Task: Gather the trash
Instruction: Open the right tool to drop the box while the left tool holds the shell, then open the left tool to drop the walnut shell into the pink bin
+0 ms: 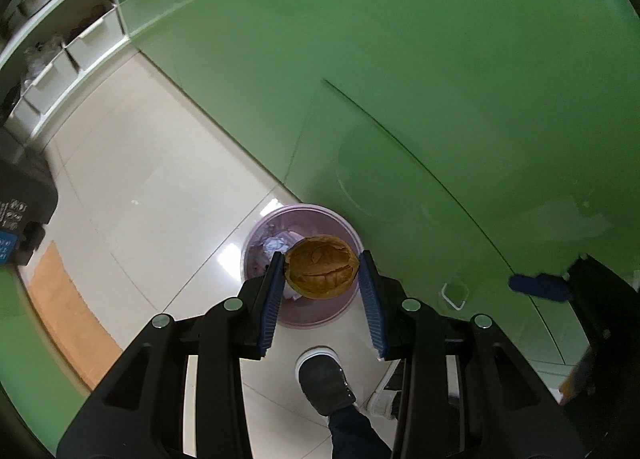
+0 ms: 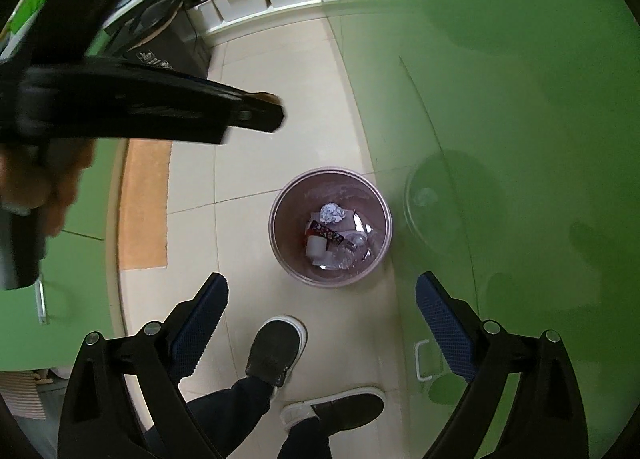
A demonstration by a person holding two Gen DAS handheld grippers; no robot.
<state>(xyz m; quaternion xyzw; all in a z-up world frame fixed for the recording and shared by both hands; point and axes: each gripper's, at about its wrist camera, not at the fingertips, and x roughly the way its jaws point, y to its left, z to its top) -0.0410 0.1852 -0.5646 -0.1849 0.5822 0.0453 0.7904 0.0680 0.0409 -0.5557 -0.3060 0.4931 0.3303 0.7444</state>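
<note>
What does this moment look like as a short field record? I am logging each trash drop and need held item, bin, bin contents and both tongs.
held item: brown walnut-like shell half, between the left tongs, touching one pad, a gap at the other
position: shell over the bin opening
bin: pink round trash bin on the tiled floor, beside the green table
bin contents: crumpled paper ball, wrappers, a white cup
right tongs: wide open, holding nothing, above the floor near the bin
</note>
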